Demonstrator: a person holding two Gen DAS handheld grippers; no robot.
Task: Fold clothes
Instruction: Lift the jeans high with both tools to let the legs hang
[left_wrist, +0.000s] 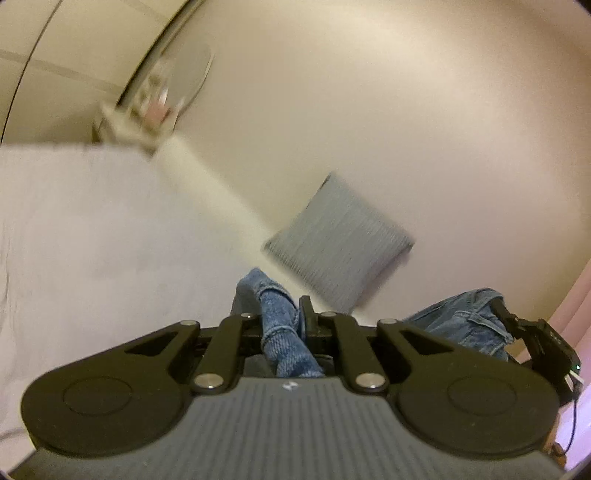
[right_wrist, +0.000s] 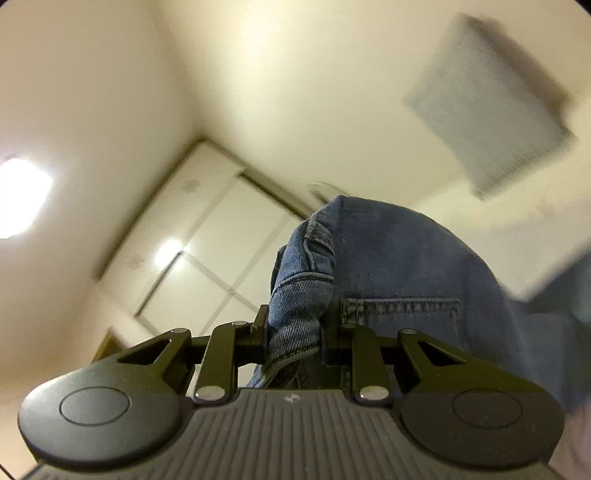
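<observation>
Jeans of mid-blue denim are lifted up toward the ceiling, a thick stitched fold pinched between the narrow jaws of the right gripper, with a pocket edge and its pale seam just right of that gripper and the cloth bulging above it. Another rolled, hemmed strip of the same denim is clamped in the left gripper, rising ahead of its jaws, while more fabric hangs off to its right.
</observation>
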